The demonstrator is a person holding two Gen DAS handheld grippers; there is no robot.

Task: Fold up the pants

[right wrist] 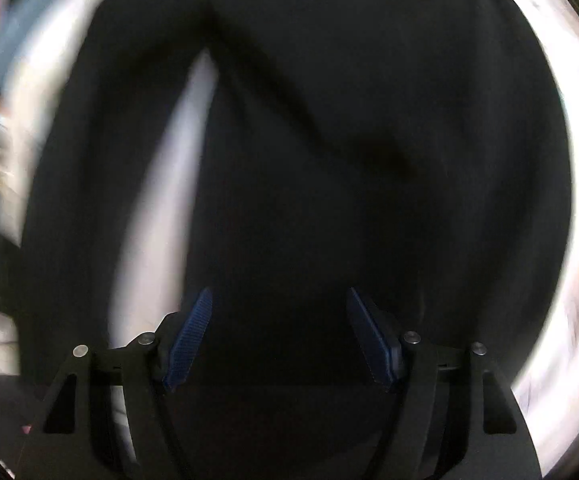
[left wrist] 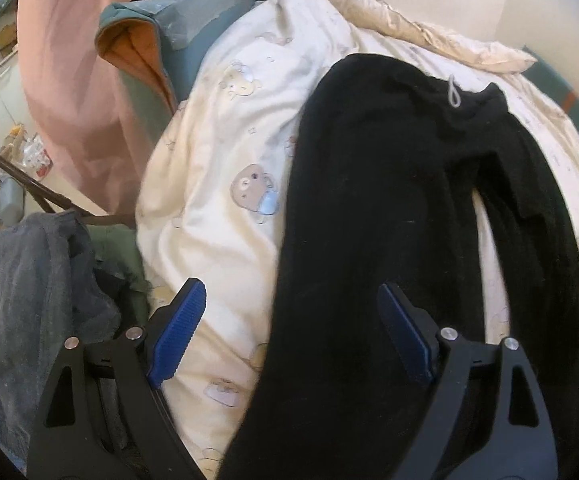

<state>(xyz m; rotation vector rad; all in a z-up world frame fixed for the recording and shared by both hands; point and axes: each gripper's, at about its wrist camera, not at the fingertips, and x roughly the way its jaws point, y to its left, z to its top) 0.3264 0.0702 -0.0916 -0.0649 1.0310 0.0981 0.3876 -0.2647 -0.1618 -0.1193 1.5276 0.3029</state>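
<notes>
both grippers, left gripper (left wrist: 291, 328) and right gripper (right wrist: 279, 336), hang released and empty above black pants (left wrist: 389, 220) on a cream blanket (left wrist: 217, 184).

Matt black fleecy cloth pants (left wrist: 369, 240) on soft cream printed cotton bedding (left wrist: 217, 152); ribbed blue gripper pads (left wrist: 177, 332).

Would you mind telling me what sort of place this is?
Probably a bedroom: black pants lie on a cream bear-print quilt, with a pink curtain behind.
</notes>
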